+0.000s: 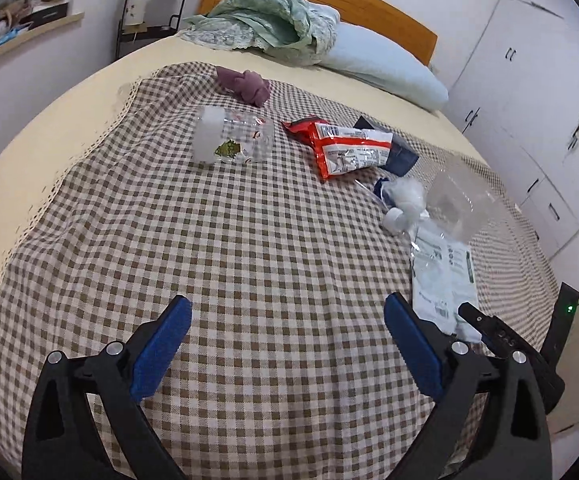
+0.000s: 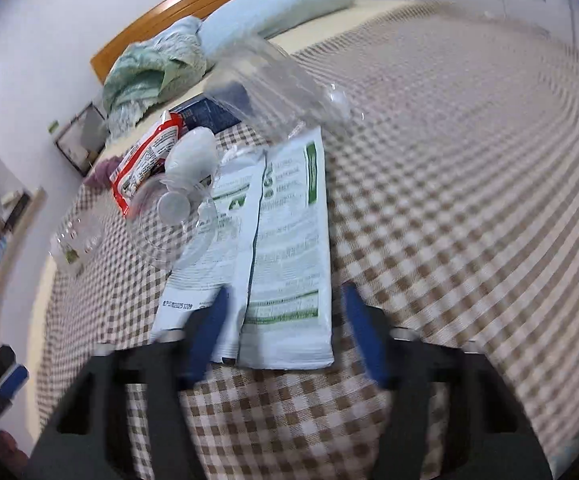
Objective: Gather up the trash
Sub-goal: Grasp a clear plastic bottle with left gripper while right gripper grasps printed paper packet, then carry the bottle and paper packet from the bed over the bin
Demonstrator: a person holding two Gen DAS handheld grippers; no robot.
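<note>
We see the flat white pouch [image 2: 285, 240] lying on the checked cloth [image 2: 469, 200], its near edge between our right gripper [image 2: 285, 312]'s parted blue pads (blurred, contact unclear). Only the left view shows our left gripper [image 1: 289, 320], wide and empty, and a crinkled red wrapper [image 1: 341, 144].

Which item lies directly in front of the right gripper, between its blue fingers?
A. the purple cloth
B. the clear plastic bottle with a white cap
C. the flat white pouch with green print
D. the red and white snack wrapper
C: in the right wrist view the flat white pouch with green print lies on the checked cloth straight ahead of the right gripper.
</note>
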